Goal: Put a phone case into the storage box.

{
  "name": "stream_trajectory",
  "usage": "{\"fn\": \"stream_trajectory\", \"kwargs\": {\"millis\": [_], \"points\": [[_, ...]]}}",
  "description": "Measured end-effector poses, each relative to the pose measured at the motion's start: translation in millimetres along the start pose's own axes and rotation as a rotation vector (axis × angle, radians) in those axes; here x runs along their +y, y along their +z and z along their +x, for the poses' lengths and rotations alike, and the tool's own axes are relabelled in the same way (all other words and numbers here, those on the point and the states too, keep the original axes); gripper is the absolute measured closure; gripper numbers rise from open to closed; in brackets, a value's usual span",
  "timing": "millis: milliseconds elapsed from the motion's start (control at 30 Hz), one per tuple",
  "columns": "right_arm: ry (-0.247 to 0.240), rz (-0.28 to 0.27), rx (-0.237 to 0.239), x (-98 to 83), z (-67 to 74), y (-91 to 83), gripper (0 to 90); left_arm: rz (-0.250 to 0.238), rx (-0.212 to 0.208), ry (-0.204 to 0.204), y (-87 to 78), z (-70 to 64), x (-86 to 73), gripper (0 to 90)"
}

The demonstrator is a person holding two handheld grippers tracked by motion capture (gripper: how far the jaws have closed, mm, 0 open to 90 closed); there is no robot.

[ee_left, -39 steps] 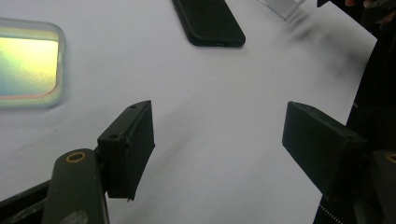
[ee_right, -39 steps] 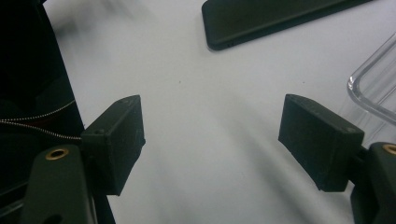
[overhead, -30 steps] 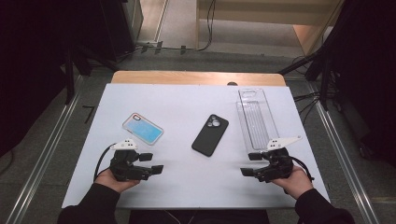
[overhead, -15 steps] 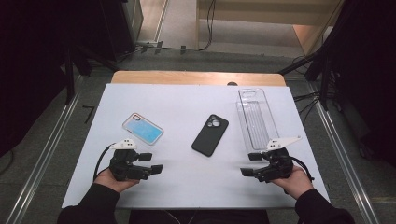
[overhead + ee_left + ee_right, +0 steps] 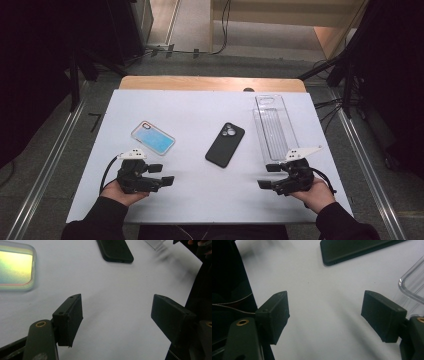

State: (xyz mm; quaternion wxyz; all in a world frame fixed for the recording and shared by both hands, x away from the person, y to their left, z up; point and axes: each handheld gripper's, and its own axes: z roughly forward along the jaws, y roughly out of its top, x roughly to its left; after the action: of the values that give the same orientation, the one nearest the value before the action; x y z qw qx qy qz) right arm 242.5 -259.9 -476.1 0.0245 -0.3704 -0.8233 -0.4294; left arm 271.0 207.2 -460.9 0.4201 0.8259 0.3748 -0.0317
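Two grippers rest low over the near edge of the white bench (image 5: 200,107), one in each of the person's hands, and nothing is picked up yet; this looks to me like the pause before a first reach. The left gripper (image 5: 167,180) sits at the near left, its fingers (image 5: 68,318) spread wide with only bare bench between them. The right gripper (image 5: 264,184) sits at the near right, its fingers (image 5: 274,317) equally wide and empty. Just beyond the left gripper lies the iridescent phone case (image 5: 153,137), flat and slightly angled. The black phone (image 5: 225,144) lies face down near the middle, between the two hands and farther off. The clear tray (image 5: 276,127) stretches along the right side, its near end close to the right gripper. My guess is that the next move calls for one hand to travel forward and settle its fingers around the edges of the phone or the case.
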Motion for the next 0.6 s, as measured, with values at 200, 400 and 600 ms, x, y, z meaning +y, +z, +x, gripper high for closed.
{"fn": "stream_trajectory", "kwargs": {"millis": [200,400,600], "points": [[0.0,0.001,0.0,-0.1,0.1,-0.1,20.5,0.004,0.003,-0.002,-0.4,0.4,0.2,26.0],[0.001,0.004,0.0,-0.3,0.3,-0.2,20.5,-0.004,0.023,-0.018,-2.7,-0.2,3.1,26.3],[-0.002,0.007,-0.002,-0.3,0.6,0.0,20.5,-0.014,0.063,-0.043,-6.5,1.3,8.9,26.3]]}}
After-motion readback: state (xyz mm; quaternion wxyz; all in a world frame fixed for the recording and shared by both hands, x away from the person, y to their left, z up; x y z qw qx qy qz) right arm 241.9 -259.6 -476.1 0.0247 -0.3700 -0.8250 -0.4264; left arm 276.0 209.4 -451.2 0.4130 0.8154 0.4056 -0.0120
